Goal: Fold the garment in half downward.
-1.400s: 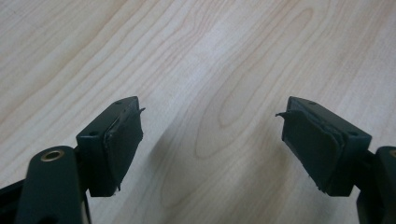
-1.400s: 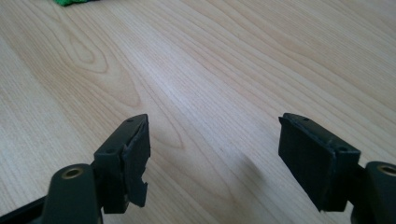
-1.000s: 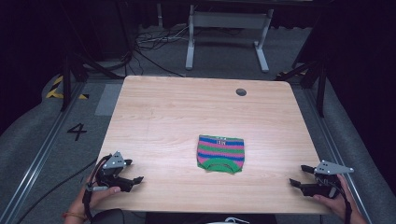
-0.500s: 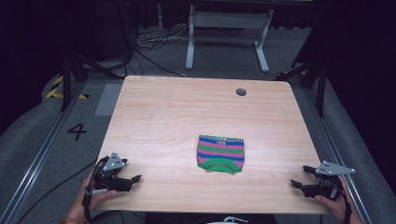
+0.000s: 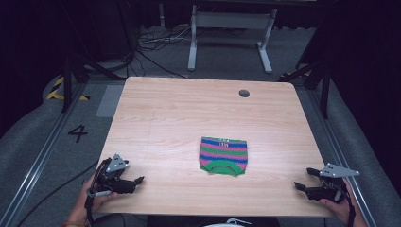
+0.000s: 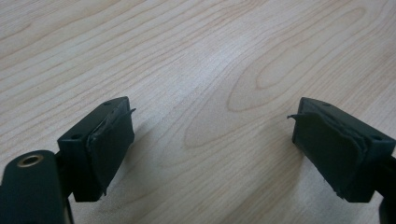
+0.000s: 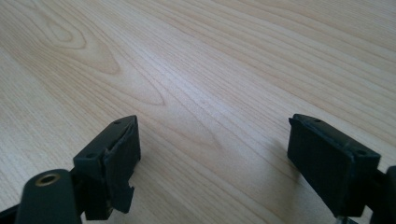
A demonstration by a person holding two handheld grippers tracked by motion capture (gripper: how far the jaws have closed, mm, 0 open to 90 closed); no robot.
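My left fingers (image 6: 109,149): the two black pads stand wide apart, released, with only bare wood between them; these jaws have just been opening a little more.
My right fingers (image 7: 116,163): also spread wide, released, nothing between the pads.
My left gripper (image 5: 137,182): it lies low at the near-left corner of the table (image 5: 165,113), close to the near edge, and its jaws point along that edge toward the middle.
My right gripper (image 5: 302,182): it lies at the near-right corner, close to the right edge, and its jaws point inward toward the left gripper.
My hands: my left hand (image 5: 92,198) and my right hand (image 5: 338,208) each hold the gripper body from the near side, partly off the table.
Striped cloth (image 5: 223,155): a small folded piece with green, pink and blue stripes lies flat, a little right of the middle of the table, nearer to the near edge than to the far one; it is between both grippers and well apart from each.
Round hole (image 5: 244,93): it is in the table near the far edge, toward the right side.
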